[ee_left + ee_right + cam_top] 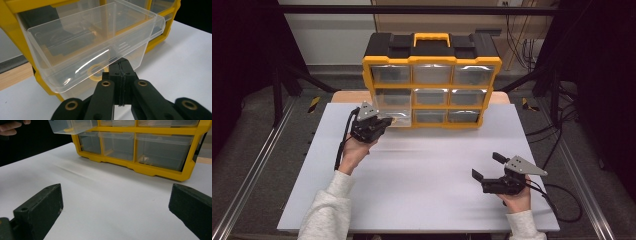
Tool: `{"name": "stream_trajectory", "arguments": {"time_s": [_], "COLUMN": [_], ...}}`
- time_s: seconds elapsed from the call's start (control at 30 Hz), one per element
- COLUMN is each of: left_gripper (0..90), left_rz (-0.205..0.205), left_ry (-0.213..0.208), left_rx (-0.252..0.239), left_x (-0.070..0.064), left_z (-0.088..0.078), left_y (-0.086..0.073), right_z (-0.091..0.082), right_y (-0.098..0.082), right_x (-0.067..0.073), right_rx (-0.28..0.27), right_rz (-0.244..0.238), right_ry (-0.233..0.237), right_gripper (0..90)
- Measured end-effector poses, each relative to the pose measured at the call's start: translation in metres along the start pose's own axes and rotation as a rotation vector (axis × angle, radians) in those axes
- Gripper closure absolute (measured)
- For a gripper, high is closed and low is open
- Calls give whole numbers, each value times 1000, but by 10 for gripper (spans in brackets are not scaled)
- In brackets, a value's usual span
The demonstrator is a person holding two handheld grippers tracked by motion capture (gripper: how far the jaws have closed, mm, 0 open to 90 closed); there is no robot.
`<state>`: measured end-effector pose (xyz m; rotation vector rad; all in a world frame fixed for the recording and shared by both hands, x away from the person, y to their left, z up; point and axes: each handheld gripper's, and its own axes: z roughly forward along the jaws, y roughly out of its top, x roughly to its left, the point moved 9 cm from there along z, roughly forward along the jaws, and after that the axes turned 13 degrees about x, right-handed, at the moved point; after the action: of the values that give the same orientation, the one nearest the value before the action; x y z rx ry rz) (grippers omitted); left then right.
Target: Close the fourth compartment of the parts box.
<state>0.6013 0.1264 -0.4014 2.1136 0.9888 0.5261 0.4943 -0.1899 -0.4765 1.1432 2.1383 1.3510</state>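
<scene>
A yellow and black drawer organizer [432,75] stands at the back of the white table [427,195]. One clear plastic drawer [87,47] from its left column is pulled far out toward me. My left gripper [121,65] meets that drawer's front wall just under the lip, jaws pressed together on it. Through the drawer's floor I see a small yellow ring [96,73]. In the high view the left gripper [382,121] sits at the organizer's lower left corner. My right gripper [487,166] rests low over the table at the front right, open and empty, facing the organizer [140,167].
The other clear drawers [160,150] sit pushed into their slots. A yellow carry handle [431,38] tops the organizer. Black frame posts and cables [542,130] stand beside the table on the right. White table surface stretches between the two grippers.
</scene>
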Motion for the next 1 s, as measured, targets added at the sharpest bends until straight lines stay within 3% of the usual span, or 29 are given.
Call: {"name": "stream_trajectory", "arguments": {"time_s": [1.0], "left_gripper": [893], "left_rz": [-15], "left_ry": [23], "left_rx": [-9], "left_x": [22], "left_z": [18], "left_y": [20], "right_z": [1], "right_y": [-1], "right_x": [0], "right_rx": [5], "right_rz": [-2], "right_ry": [-2], "right_gripper": [0]}}
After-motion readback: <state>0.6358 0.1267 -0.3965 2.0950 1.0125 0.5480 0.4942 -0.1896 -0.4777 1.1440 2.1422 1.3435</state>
